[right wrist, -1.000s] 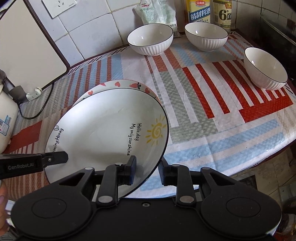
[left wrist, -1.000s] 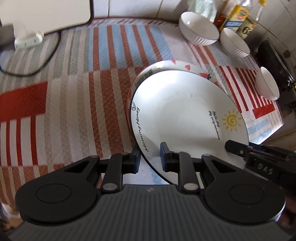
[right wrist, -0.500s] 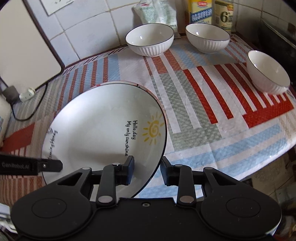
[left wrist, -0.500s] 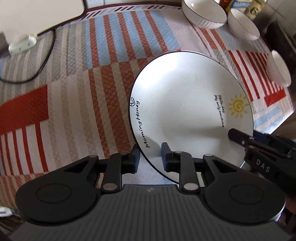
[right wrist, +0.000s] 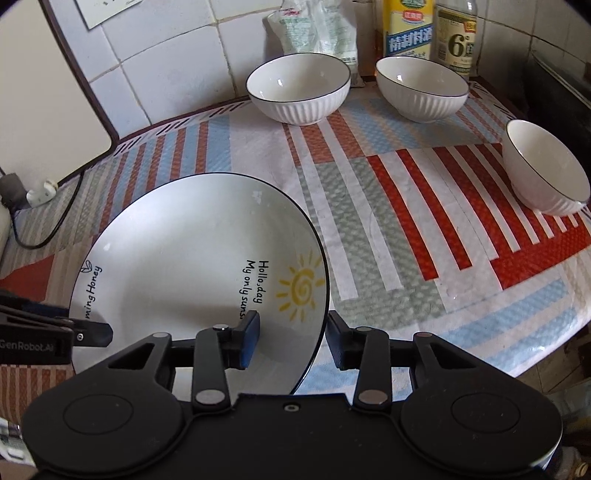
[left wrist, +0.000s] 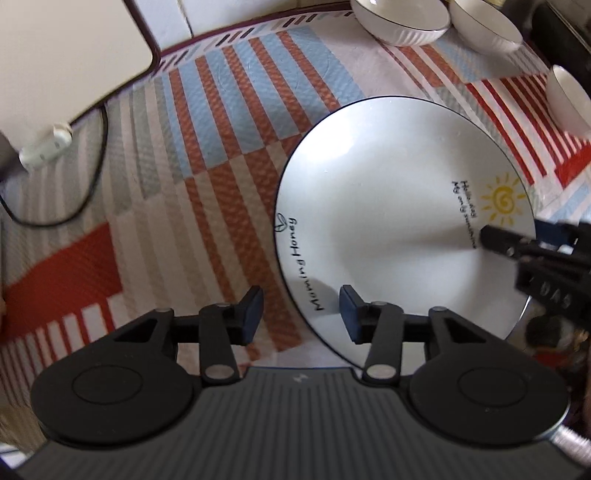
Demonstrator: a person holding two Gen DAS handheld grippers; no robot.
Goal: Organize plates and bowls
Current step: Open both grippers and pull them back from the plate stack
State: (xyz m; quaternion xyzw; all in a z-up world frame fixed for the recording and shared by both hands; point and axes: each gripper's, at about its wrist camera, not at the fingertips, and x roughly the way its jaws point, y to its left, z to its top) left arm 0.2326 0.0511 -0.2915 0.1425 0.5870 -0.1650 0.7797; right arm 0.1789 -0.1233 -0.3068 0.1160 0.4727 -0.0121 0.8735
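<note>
On the striped counter cloth [right wrist: 369, 206], the sun-printed plate [right wrist: 192, 258] lies flat between both grippers' released, rim-straddling jaws; any sideways withdrawal risks catching the rim and dragging it toward the edge.

This is a home kitchen counter: a white tiled wall [right wrist: 177, 66] fills the upper left of the right wrist view, and a striped cloth [right wrist: 388, 206] in red, blue and grey covers the counter below it. Along the top edge stand a yellow-labelled bottle [right wrist: 408, 27], a second bottle marked with a large 6 [right wrist: 456, 37] and a plastic food packet [right wrist: 321, 29]. The dark surface at the far right [right wrist: 557, 77] may be a stove, though it is too cut off to say.
</note>
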